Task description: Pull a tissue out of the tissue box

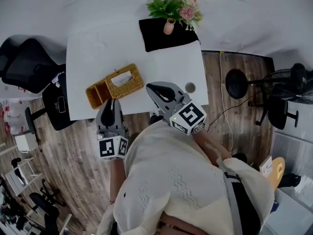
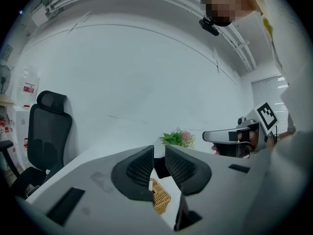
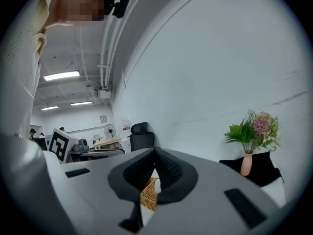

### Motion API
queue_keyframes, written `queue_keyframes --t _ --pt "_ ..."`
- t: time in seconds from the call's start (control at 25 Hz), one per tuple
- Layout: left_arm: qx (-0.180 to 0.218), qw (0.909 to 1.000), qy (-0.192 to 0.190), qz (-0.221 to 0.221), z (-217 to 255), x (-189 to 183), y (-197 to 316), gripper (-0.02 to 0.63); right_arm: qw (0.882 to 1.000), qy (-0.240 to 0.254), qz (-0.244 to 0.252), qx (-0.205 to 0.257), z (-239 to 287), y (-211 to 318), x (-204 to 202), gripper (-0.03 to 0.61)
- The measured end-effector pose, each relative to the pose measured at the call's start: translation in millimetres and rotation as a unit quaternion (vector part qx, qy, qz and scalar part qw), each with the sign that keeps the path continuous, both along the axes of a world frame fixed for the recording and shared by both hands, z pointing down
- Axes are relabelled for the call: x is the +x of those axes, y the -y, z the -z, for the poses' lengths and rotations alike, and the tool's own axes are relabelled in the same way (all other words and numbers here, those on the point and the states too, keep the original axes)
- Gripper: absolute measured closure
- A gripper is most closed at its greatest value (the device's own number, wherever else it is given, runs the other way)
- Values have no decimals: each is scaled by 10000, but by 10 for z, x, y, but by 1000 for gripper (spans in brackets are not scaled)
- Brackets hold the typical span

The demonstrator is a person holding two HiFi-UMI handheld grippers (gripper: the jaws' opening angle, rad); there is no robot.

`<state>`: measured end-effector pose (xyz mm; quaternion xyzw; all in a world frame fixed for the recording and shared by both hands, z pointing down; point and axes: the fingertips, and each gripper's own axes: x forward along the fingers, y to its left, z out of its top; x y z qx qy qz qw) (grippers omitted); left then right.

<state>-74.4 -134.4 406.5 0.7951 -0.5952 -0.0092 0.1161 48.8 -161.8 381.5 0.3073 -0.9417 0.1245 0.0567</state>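
The wicker tissue box point(image 1: 124, 81) is seen on the white surface point(image 1: 88, 53), close to its near edge, with a smaller wicker basket point(image 1: 96, 95) set against its left end. A pale patch is seen in the slot on the box's top; whether a tissue stands up from it cannot be told.

The left tool point(image 1: 111, 105) is held at the surface's near edge, just short of the basket. In the left gripper view its jaws point(image 2: 159, 153) are shown a narrow gap apart, with nothing gripped between them; only wickerwork lower down is glimpsed through the gap.

The right tool point(image 1: 157, 88) is held near the box's right end, not touching it. In the right gripper view its jaws point(image 3: 155, 153) are shown with their tips brought together, and nothing is clamped.

At the far side, a vase of flowers point(image 1: 169, 27) is stood upright on a black cloth point(image 1: 156, 40).
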Motion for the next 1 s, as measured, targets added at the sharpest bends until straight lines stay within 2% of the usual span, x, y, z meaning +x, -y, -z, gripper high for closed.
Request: queue_keyframes --t 0.24,0.68,1.0 --pt "-94 9999 13 72 -84 36 141 540 9999 -56 140 5 -45 129 26 577" --pt "-264 9995 131 82 -221 -59 221 540 9998 -124 70 -99 -131 182 43 578" --pt "-383 9990 151 -197 -308 -162 349 540 9996 -224 -153 -85 -119 245 -41 578"
